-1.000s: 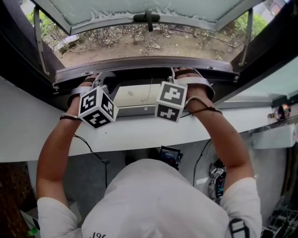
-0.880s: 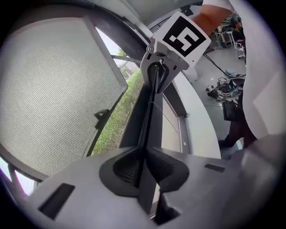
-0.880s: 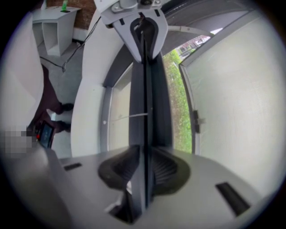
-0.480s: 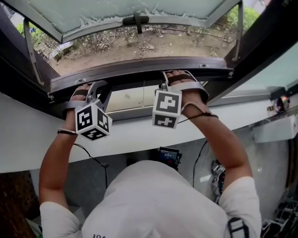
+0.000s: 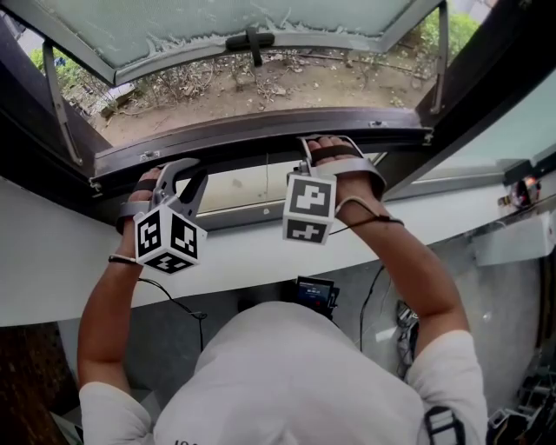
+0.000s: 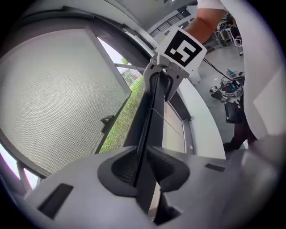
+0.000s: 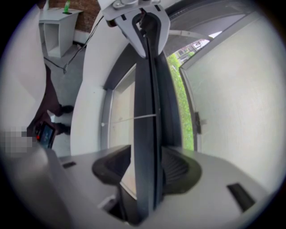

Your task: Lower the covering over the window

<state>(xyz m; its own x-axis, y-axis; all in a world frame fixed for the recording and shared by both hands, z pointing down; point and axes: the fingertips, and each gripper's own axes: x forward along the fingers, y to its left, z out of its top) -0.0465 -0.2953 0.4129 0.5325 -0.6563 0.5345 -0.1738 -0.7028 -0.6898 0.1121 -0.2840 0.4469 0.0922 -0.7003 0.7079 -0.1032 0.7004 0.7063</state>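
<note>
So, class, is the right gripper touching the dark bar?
Touching. The right gripper view shows the right gripper clamping the dark bar, fingers on both sides.

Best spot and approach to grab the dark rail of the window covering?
Grip the dark rail on its thin edge, with the jaws straddling it from the room side. It is long, slim and runs level across the opening, so two spaced holds should keep it even. The left gripper and right gripper are each shut on it that way.

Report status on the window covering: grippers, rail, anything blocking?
Left gripper shut on dark rail. Right gripper shut on same rail, further along. Window sash swung open beyond it; nothing seen blocking.
</note>
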